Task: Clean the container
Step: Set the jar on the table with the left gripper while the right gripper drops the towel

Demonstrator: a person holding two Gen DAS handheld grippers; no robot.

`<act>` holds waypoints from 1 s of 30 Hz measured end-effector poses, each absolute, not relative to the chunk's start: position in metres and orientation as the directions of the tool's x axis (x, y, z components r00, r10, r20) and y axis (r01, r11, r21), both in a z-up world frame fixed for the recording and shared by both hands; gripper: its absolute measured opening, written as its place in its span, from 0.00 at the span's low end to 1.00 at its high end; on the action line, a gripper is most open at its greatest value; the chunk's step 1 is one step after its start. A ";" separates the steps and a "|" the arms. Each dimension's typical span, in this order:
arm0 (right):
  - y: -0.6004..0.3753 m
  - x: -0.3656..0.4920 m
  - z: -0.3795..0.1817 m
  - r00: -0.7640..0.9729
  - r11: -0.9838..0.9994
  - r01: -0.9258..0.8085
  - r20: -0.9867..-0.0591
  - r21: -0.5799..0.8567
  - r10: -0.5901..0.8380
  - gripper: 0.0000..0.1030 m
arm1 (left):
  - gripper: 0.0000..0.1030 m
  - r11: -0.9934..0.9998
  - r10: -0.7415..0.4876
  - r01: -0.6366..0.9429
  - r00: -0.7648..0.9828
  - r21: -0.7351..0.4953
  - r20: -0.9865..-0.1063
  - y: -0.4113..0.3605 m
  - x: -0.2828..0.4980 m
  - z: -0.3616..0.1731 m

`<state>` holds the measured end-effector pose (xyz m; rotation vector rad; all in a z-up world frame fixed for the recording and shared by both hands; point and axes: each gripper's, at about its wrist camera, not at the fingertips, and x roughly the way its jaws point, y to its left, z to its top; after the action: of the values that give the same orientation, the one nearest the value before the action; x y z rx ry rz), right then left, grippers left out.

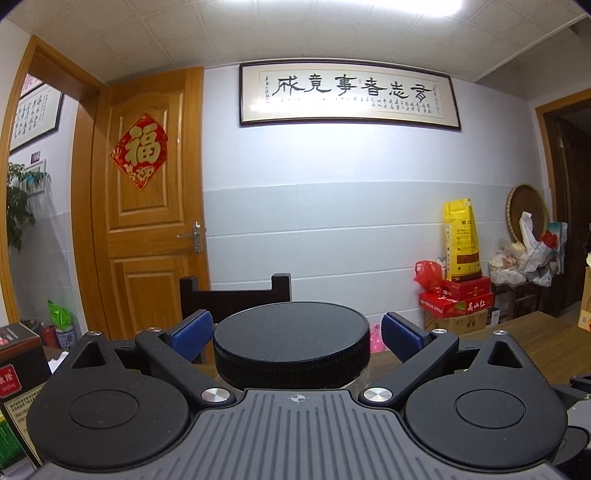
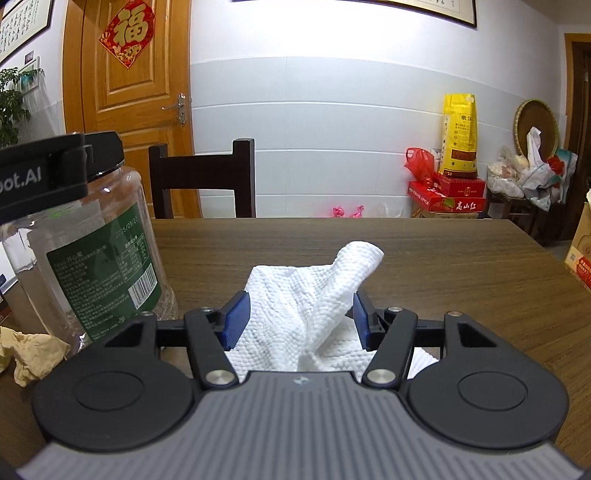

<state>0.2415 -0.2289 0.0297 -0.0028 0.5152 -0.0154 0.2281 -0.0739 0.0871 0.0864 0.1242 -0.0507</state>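
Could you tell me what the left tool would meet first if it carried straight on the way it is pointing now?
Most likely the black lid of the clear jar: it sits dead ahead between the left tool's open blue pads, apparently with a small gap either side.

A pale wall (image 1: 332, 177), tiled lower down, carries a long framed calligraphy scroll (image 1: 349, 96). Left of it a wooden door (image 1: 147, 206) bears a red diamond decoration (image 1: 139, 150). A dark chair (image 2: 201, 177) stands behind the brown wooden table (image 2: 443, 258). In the right corner are red boxes (image 2: 447, 197), a yellow sack (image 2: 460, 136), plastic bags (image 2: 532, 177) and a round woven tray (image 2: 535, 122). The ceiling (image 1: 295, 29) is white-panelled
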 end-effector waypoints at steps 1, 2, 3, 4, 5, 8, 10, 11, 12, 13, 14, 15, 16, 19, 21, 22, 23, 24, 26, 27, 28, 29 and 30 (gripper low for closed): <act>-0.229 0.240 0.029 0.868 1.000 0.014 -0.496 -0.010 -0.017 0.58 | 0.98 0.995 -0.046 0.057 0.991 0.087 -0.124 -0.074 0.226 0.087; -0.229 0.238 0.029 0.868 1.000 0.014 -0.497 -0.008 -0.017 0.58 | 0.98 0.995 -0.047 0.058 0.991 0.087 -0.123 -0.074 0.224 0.088; -0.229 0.236 0.029 0.868 1.000 0.015 -0.497 -0.006 -0.016 0.58 | 0.98 0.995 -0.048 0.059 0.991 0.085 -0.123 -0.074 0.222 0.088; -0.230 0.235 0.029 0.869 1.000 0.016 -0.495 -0.005 -0.016 0.58 | 0.98 0.995 -0.048 0.058 0.991 0.083 -0.121 -0.074 0.221 0.089; -0.230 0.234 0.029 0.868 1.000 0.016 -0.496 -0.006 -0.017 0.58 | 0.98 0.995 -0.047 0.057 0.992 0.083 -0.119 -0.073 0.220 0.089; -0.231 0.231 0.031 0.869 1.000 0.016 -0.494 -0.011 -0.019 0.58 | 0.98 0.996 -0.042 0.051 0.993 0.079 -0.110 -0.071 0.216 0.094; -0.232 0.228 0.034 0.877 1.000 0.014 -0.480 -0.017 -0.021 0.58 | 0.98 0.996 -0.038 0.046 0.994 0.075 -0.103 -0.069 0.213 0.098; -0.232 0.226 0.035 0.877 1.000 0.014 -0.479 -0.019 -0.021 0.58 | 0.98 0.997 -0.035 0.043 0.994 0.070 -0.100 -0.067 0.211 0.100; -0.233 0.224 0.037 0.878 1.000 0.013 -0.479 -0.020 -0.021 0.58 | 0.98 0.997 -0.033 0.039 0.995 0.065 -0.099 -0.066 0.209 0.102; -0.234 0.222 0.038 0.879 1.000 0.014 -0.476 -0.014 -0.019 0.58 | 0.98 0.998 -0.031 0.037 0.995 0.060 -0.096 -0.064 0.206 0.103; -0.235 0.219 0.041 0.881 1.000 0.016 -0.473 -0.006 -0.017 0.58 | 0.98 0.998 -0.030 0.036 0.995 0.055 -0.094 -0.063 0.203 0.105; -0.237 0.216 0.043 0.883 1.000 0.016 -0.469 0.002 -0.013 0.58 | 0.98 0.998 -0.030 0.035 0.995 0.051 -0.093 -0.061 0.199 0.106; -0.238 0.212 0.046 0.886 1.000 0.016 -0.464 0.010 -0.010 0.58 | 0.98 0.998 -0.032 0.037 0.995 0.050 -0.093 -0.059 0.194 0.107; -0.236 0.197 0.052 0.890 1.000 0.006 -0.455 0.008 -0.002 0.58 | 0.98 0.997 -0.039 0.045 0.995 0.060 -0.095 -0.056 0.178 0.108; -0.235 0.187 0.055 0.893 1.000 -0.003 -0.450 0.002 0.004 0.58 | 0.98 0.997 -0.046 0.053 0.993 0.065 -0.106 -0.055 0.167 0.107; -0.235 0.182 0.057 0.894 1.000 -0.007 -0.447 0.001 0.007 0.58 | 0.98 0.996 -0.048 0.055 0.992 0.065 -0.113 -0.054 0.162 0.106; -0.234 0.177 0.058 0.895 1.000 -0.011 -0.445 0.002 0.011 0.58 | 0.98 0.996 -0.049 0.058 0.992 0.066 -0.119 -0.053 0.157 0.105; -0.233 0.172 0.059 0.895 1.000 -0.015 -0.445 0.003 0.015 0.58 | 0.98 0.996 -0.051 0.059 0.991 0.067 -0.124 -0.053 0.153 0.105; -0.232 0.162 0.062 0.897 1.000 -0.019 -0.441 0.002 0.018 0.58 | 0.98 0.996 -0.049 0.059 0.990 0.067 -0.133 -0.052 0.143 0.104; -0.231 0.158 0.063 0.898 1.000 -0.022 -0.439 0.000 0.020 0.58 | 0.98 0.996 -0.050 0.059 0.989 0.067 -0.136 -0.051 0.139 0.104; -0.230 0.153 0.064 0.899 1.000 -0.026 -0.436 -0.002 0.022 0.58 | 0.98 0.996 -0.050 0.059 0.989 0.067 -0.140 -0.050 0.134 0.103; -0.229 0.148 0.065 0.900 1.000 -0.029 -0.435 -0.005 0.024 0.58 | 0.98 0.996 -0.050 0.060 0.988 0.066 -0.144 -0.050 0.130 0.103; -0.229 0.144 0.067 0.900 0.999 -0.033 -0.435 -0.007 0.026 0.58 | 0.98 0.996 -0.051 0.061 0.988 0.065 -0.148 -0.049 0.125 0.103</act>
<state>0.1435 -0.2288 0.0666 -0.0141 0.4494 0.0305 0.1253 -0.0488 0.1030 0.0693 0.1471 -0.0566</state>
